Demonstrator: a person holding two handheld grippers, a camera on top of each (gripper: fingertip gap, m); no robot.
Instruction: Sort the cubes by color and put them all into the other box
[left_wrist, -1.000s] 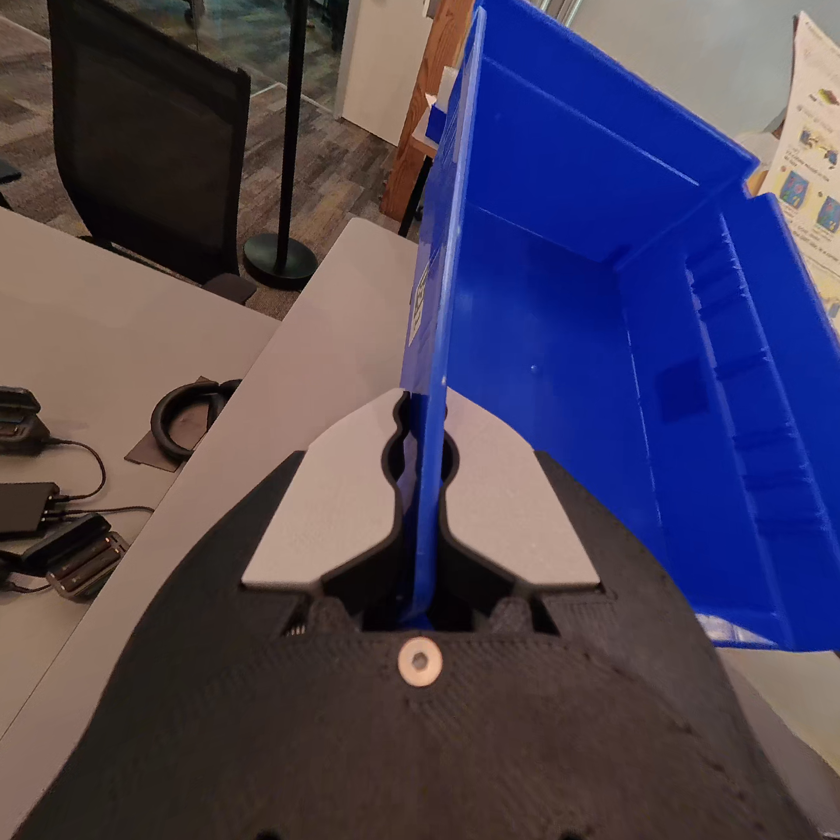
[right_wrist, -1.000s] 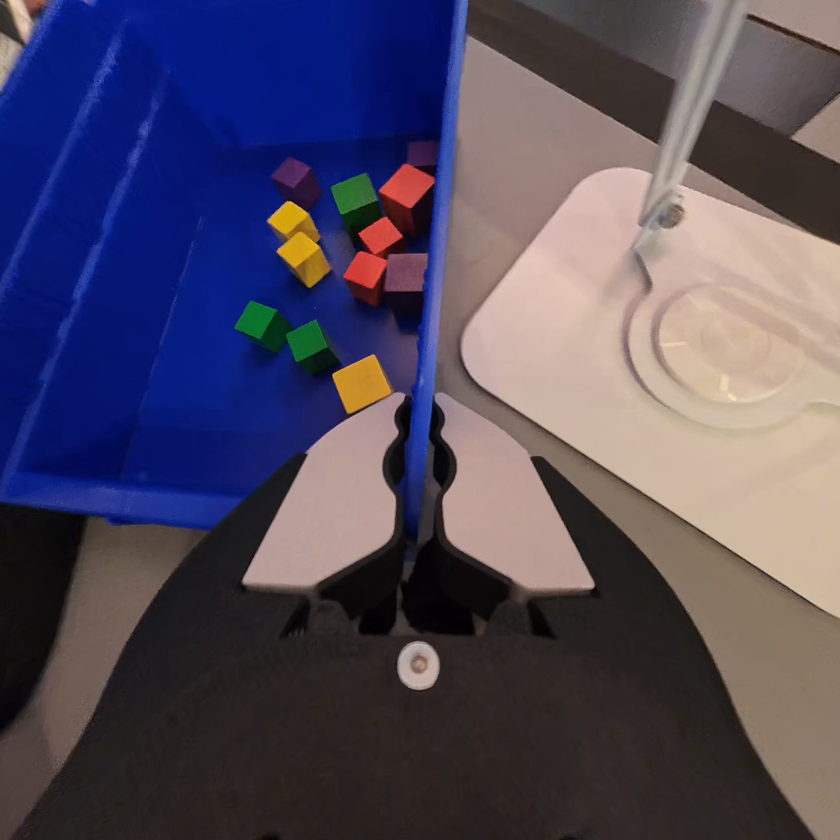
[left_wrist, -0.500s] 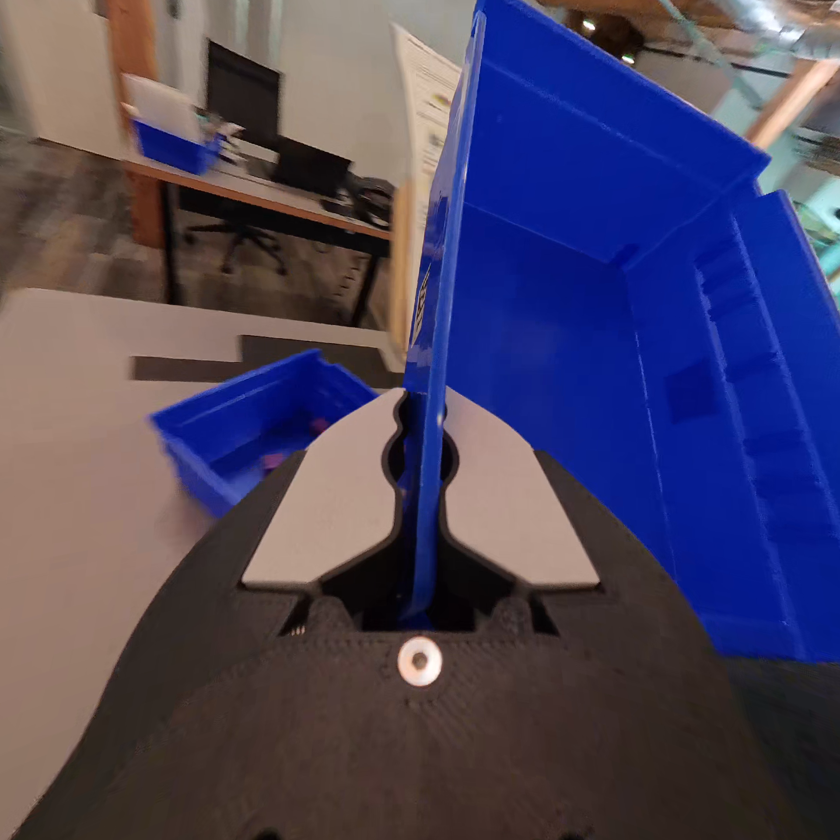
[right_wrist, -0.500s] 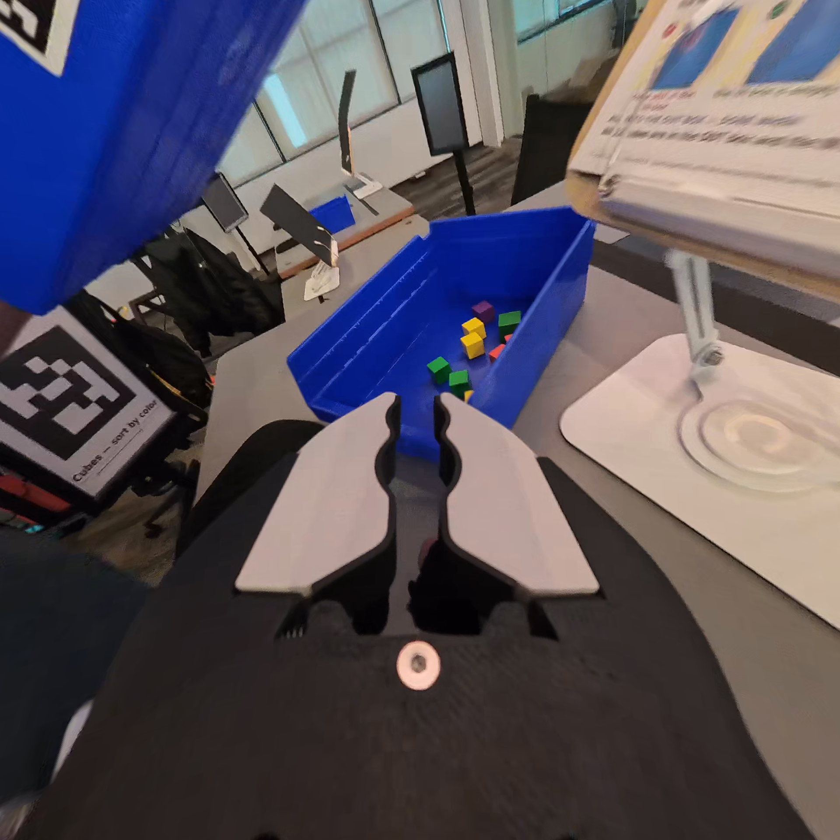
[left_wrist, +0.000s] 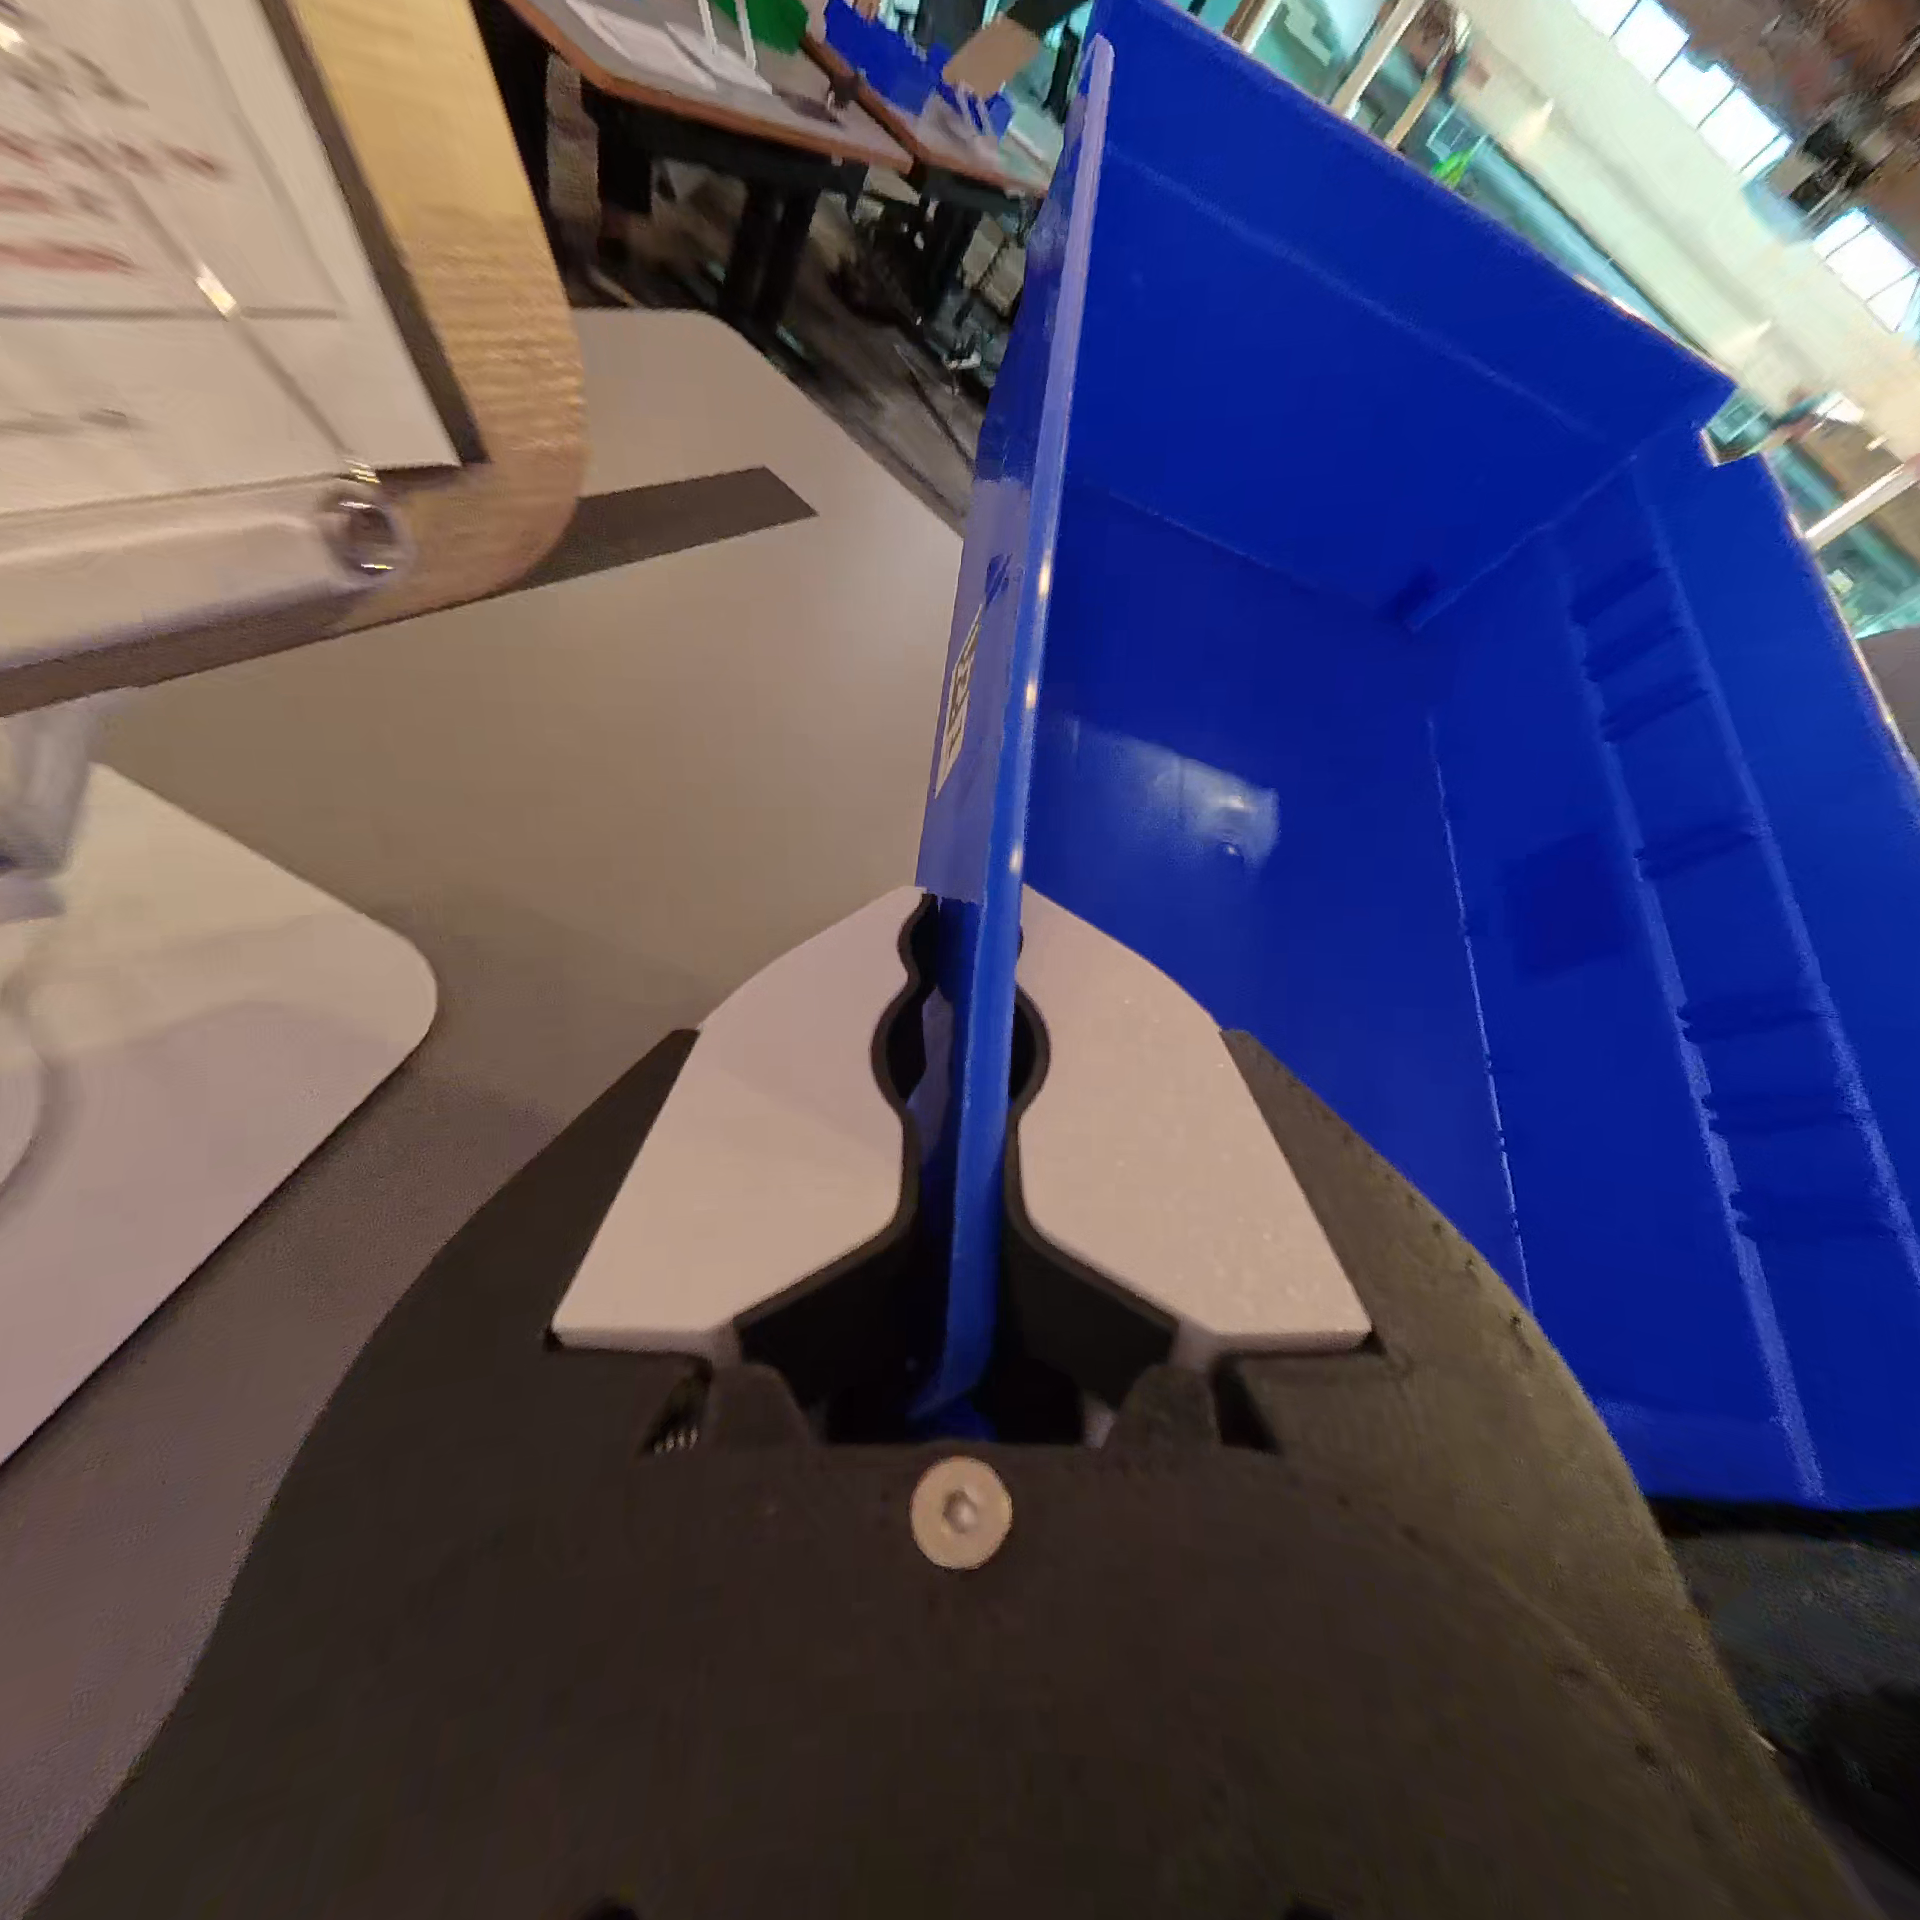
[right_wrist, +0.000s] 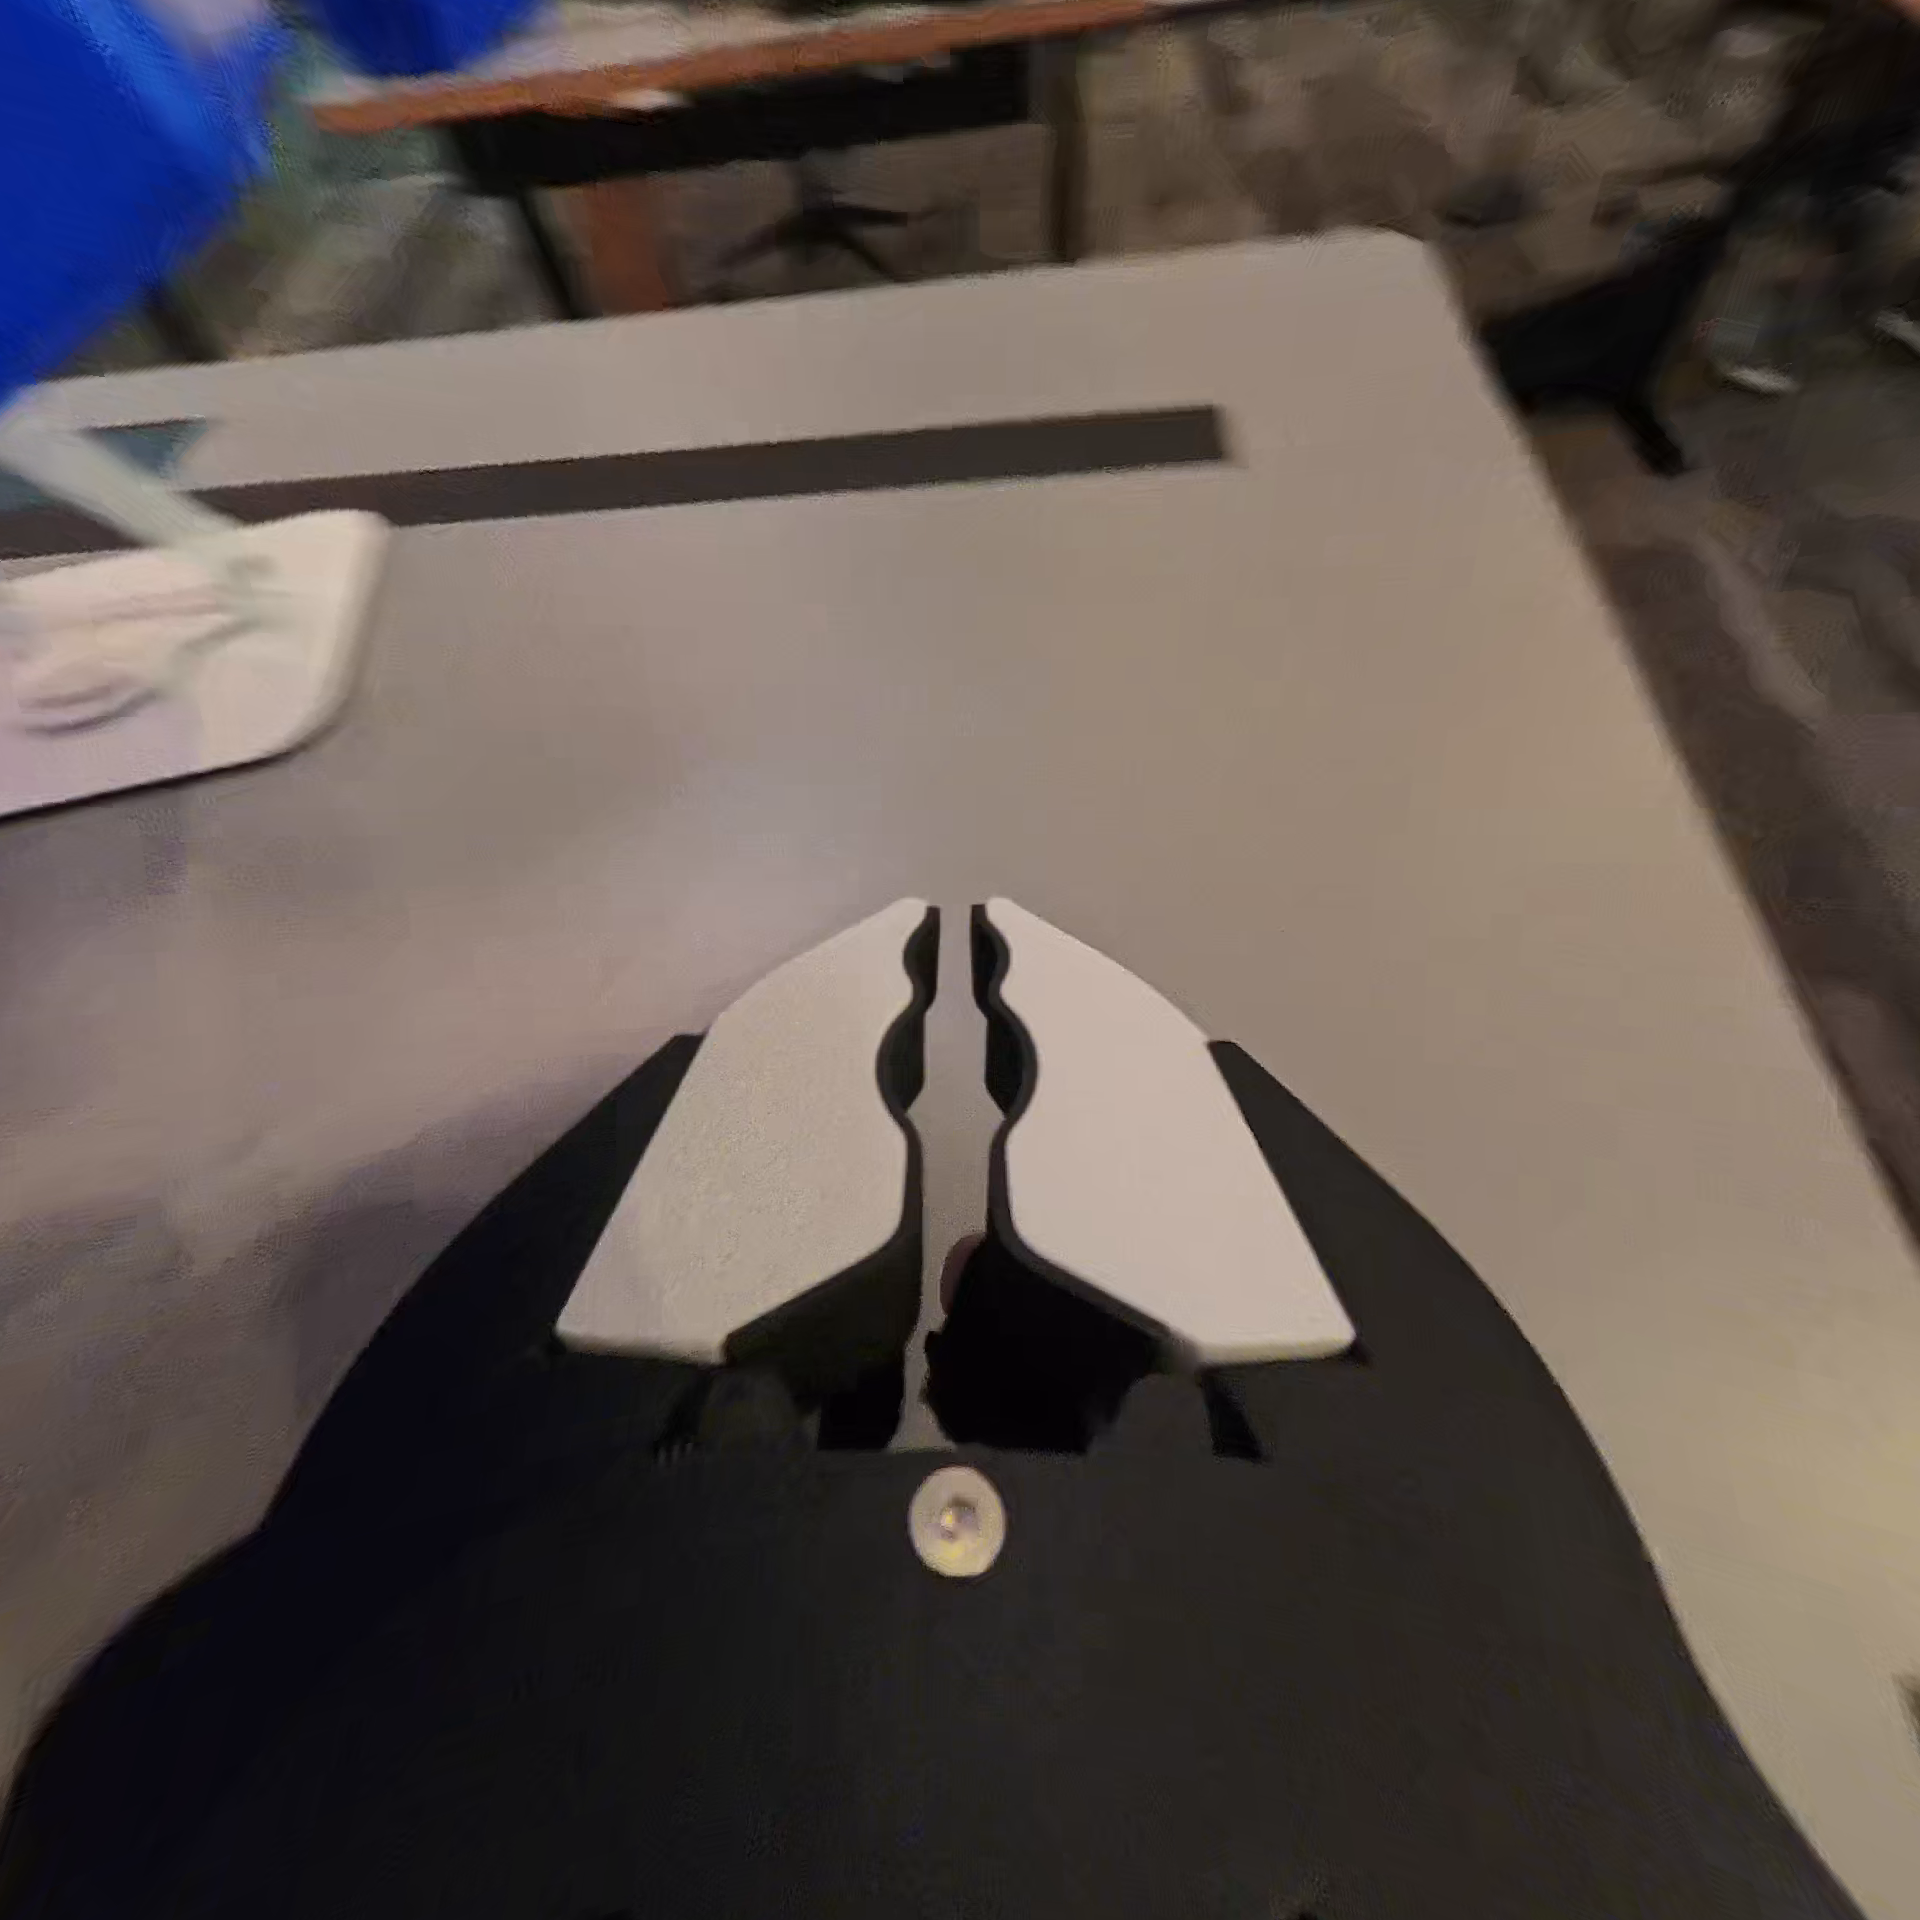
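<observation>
Left wrist view shows the left gripper (left_wrist: 971, 914) clamped on one side wall of a blue box (left_wrist: 1351, 831), both pads pressed against the wall. The box is lifted and tilted over the grey table (left_wrist: 623, 779); what shows of its inside holds no cubes. A white stand base (left_wrist: 208, 1039) sits at left. Only the right wrist view shows the right gripper (right_wrist: 956, 914): nearly together, a narrow slit between the fingers, nothing between them. A blurred blue shape (right_wrist: 104, 156) shows far left there.

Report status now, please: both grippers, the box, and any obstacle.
Left gripper clamped on blue box wall, box lifted, looks empty. Right gripper holds nothing, narrow gap, over grey table. No cubes in view. Nothing in the way.
</observation>
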